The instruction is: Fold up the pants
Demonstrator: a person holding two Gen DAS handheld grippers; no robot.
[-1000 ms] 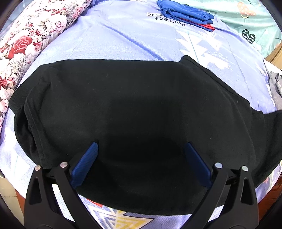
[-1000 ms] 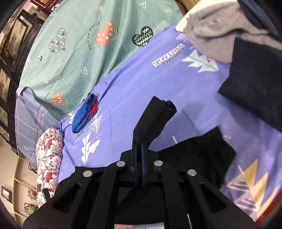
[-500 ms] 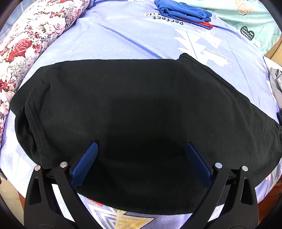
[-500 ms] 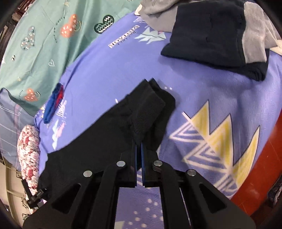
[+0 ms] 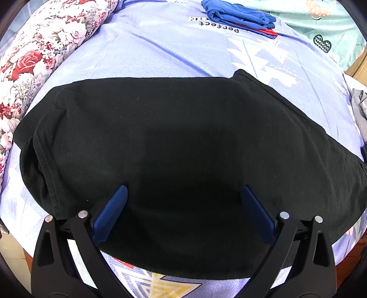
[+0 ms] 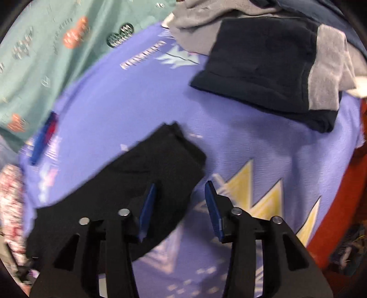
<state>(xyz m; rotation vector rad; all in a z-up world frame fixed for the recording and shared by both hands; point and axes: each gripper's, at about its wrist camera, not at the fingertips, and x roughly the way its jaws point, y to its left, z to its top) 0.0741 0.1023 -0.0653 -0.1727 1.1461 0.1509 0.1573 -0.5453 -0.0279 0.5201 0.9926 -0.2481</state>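
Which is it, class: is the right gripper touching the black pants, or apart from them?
Cannot tell. In the right wrist view the right gripper is open above the black pants; its left finger overlaps the cloth, but the blurred frame shows neither contact nor gap.

Pants (image 5: 174,142) plain black. Bed sheet (image 5: 146,50) lavender-blue w/ white tree shapes, black lettering, yellow zigzag triangles at 4 o'clock in right view. Pillow (image 5: 43,45) at 10 o'clock: white w/ red roses. Folded garment (image 5: 238,17) at 1 o'clock: royal blue, red edge. Quilt (image 6: 41,50) teal w/ orange/dark hearts. Clothes pile (image 6: 275,68) navy & grey. Gripper pads (image 5: 110,214) blue, frames black.
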